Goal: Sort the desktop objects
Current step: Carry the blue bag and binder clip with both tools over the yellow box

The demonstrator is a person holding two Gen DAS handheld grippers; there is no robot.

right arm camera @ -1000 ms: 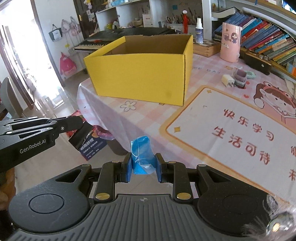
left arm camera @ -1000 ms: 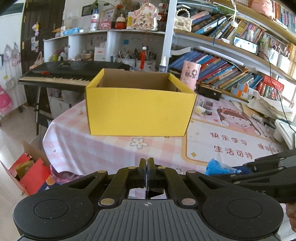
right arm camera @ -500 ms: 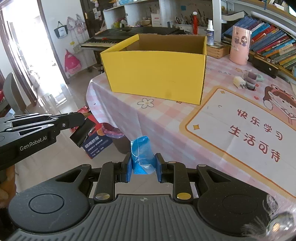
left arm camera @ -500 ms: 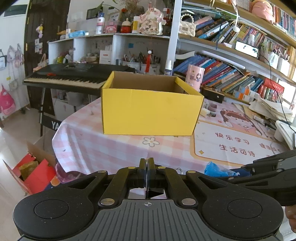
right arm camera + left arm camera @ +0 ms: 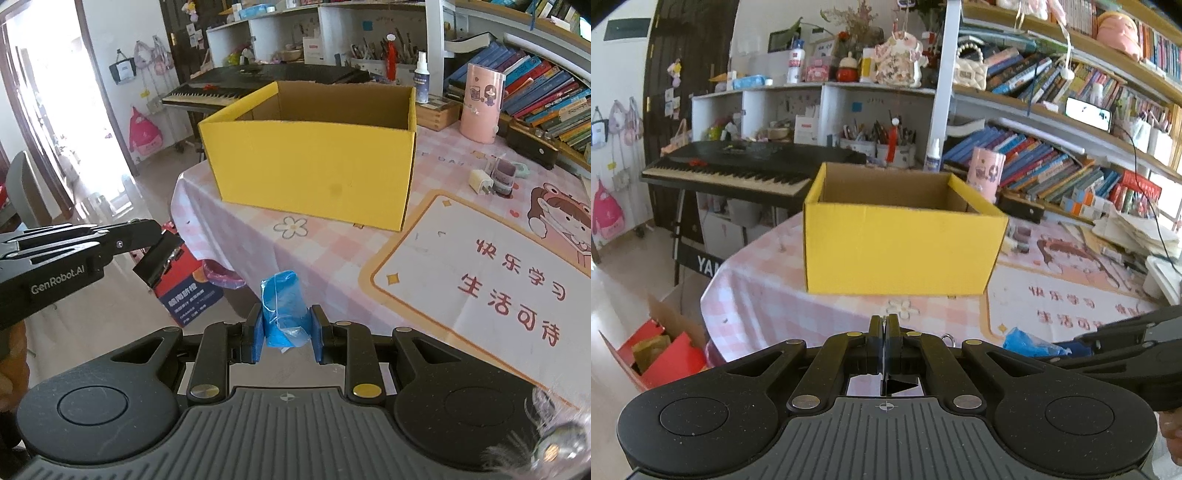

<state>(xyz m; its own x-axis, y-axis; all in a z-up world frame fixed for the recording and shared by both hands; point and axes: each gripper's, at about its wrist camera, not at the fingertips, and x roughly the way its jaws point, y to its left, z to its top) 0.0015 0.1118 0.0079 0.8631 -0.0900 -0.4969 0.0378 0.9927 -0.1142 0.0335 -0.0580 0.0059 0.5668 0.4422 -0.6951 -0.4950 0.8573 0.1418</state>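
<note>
**Two grippers, one blue roll, one yellow box**

The right gripper (image 5: 287, 334) is clenched on a single blue plastic-wrapped roll (image 5: 282, 308), pinched upright between its two blue pads (image 5: 258, 338). The roll sits in the air just off the near edge of the counter (image 5: 332, 258), not touching the pink checked cloth. From the left wrist view the same roll (image 5: 1030, 345) pokes out at the right, beside the right gripper's arm.

The left gripper (image 5: 885, 343) has its two fingers pressed flat together with nothing between them. In the right wrist view it (image 5: 157, 254) hangs off to the left over the floor, well away from the counter.

On the counter there's one open yellow cardboard box (image 5: 314, 162), brown inside; what shows of its inside is bare cardboard, though the bottom can't be seen. Behind and to the right of it: one pink cup (image 5: 480, 107), one white spray bottle (image 5: 421, 83), one white charger plug (image 5: 480, 182) just beside a small purple-topped item (image 5: 504, 177), and one big printed mat (image 5: 487, 280) with red characters. One black keyboard piano (image 5: 731, 173) stands past the counter's far side, and a red box (image 5: 661, 354) sits on the floor.
</note>
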